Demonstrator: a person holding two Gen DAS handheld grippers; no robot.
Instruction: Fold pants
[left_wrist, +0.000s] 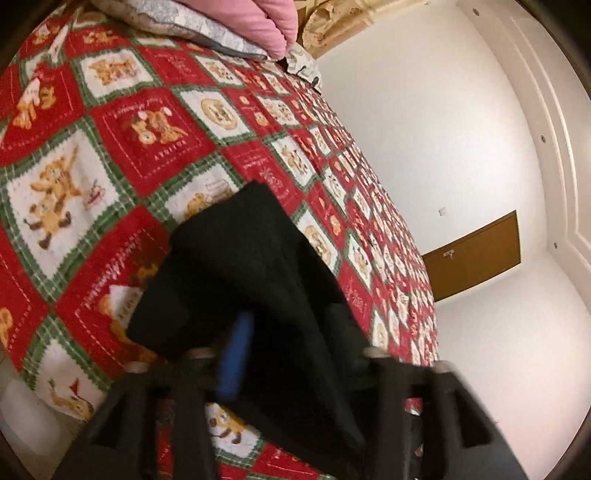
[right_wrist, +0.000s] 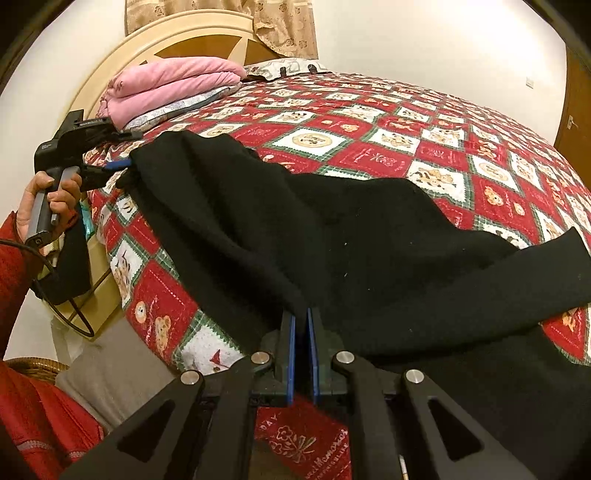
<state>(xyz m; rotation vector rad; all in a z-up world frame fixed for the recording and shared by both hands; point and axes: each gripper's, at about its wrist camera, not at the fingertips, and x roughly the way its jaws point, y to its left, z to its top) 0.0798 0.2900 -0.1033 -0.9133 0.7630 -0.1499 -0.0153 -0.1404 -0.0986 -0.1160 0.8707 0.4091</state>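
Observation:
Black pants (right_wrist: 332, 240) lie spread across the bed, from its left edge toward the right. My right gripper (right_wrist: 301, 314) is shut on the near edge of the pants, its blue pads almost touching with cloth pinched between them. My left gripper (right_wrist: 118, 170), held by a hand (right_wrist: 48, 199) in a red sleeve, is at the far left end of the pants. In the left wrist view that end of the pants (left_wrist: 240, 251) drapes over the left gripper (left_wrist: 290, 314). Its jaws stand apart, with one blue pad (left_wrist: 236, 354) bare and not pressing the cloth.
The bed has a red, green and white bear-print quilt (right_wrist: 406, 147). A folded pink blanket (right_wrist: 173, 85) and pillows lie by the cream headboard (right_wrist: 147, 44). A brown door (left_wrist: 476, 251) is set in the white wall. A wicker basket (right_wrist: 33, 365) stands at lower left.

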